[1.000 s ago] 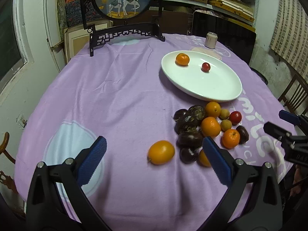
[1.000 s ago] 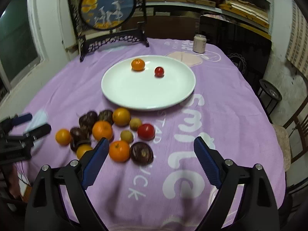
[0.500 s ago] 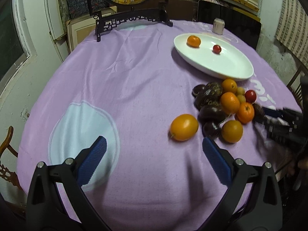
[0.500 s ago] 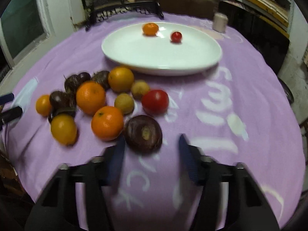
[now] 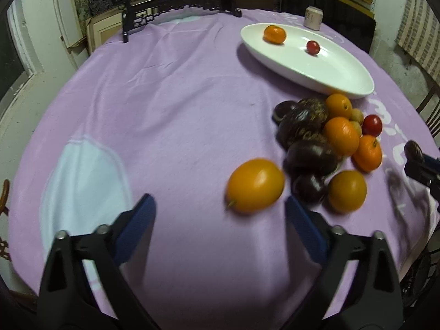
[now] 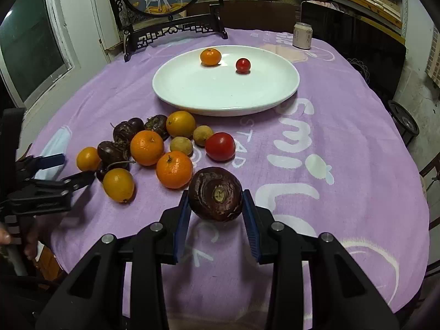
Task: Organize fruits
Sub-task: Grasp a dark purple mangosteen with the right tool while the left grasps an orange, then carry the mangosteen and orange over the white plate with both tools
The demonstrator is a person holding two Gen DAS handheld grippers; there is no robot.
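My right gripper (image 6: 216, 210) has its blue-padded jaws pressed on either side of a dark brown, round, wrinkled fruit (image 6: 216, 194), which sits low in the centre of the right wrist view, just below the loose pile of fruit on the purple cloth (image 6: 343, 143). I grip it across its widest part, which I judge keeps it from rolling out. My left gripper (image 5: 220, 217) has its jaws wide but closing, and nothing is between them yet; the smooth oval orange-yellow fruit (image 5: 255, 184) lies just beyond the tips, right of centre in the left wrist view, set apart from the heap so the jaws can likely come round it without knocking its neighbours. The wide white ceramic plate (image 6: 192, 93) sits in the upper middle of the right view, holding only a small orange mandarin (image 6: 210, 56) and a small red tomato (image 6: 243, 65), so I judge most of the sorting is still ahead. The rest, oranges, dark fruits, pale longan-like balls and a larger red tomato (image 6: 220, 146), clusters touching between plate and grippers.
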